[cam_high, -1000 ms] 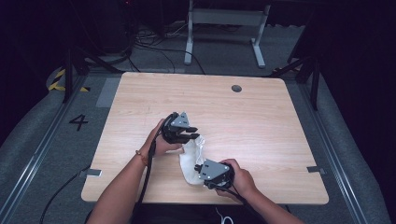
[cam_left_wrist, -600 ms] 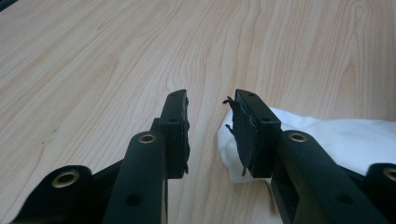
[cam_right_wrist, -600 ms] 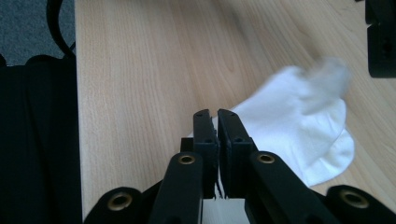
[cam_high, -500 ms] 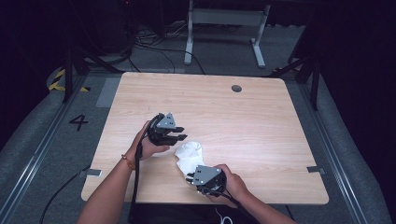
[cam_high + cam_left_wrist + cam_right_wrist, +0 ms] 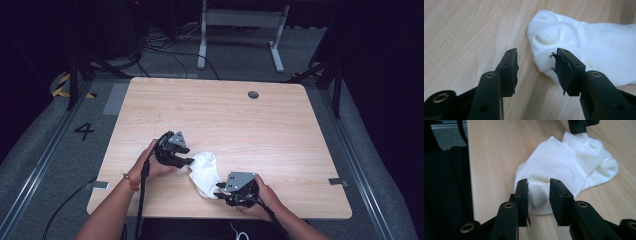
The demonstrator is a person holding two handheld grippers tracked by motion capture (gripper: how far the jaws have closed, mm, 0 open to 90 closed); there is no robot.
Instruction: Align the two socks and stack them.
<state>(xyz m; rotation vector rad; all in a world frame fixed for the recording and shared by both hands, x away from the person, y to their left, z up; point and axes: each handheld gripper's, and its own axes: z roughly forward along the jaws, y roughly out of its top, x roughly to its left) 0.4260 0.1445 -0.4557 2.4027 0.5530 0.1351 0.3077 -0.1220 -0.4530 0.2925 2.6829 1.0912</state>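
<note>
on the wooden surface (image 5: 280, 130) a white sock (image 5: 205, 172) lies released and folded, left claw (image 5: 536, 67) and right claw (image 5: 538, 195) both just spread apart, nothing gripped.

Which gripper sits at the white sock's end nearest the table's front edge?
The right gripper; it's at the white fabric sock's near end. The left gripper sits at its far end.

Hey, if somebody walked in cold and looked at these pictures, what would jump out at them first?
A crumpled white sock lying near the front edge of the light wooden table draws the eye first, bright against the dark room. A person's left gripper sits at its far left end and the right gripper at its near end. Both have just been opening, and their pads stand apart, no longer pinching the fabric.
</note>
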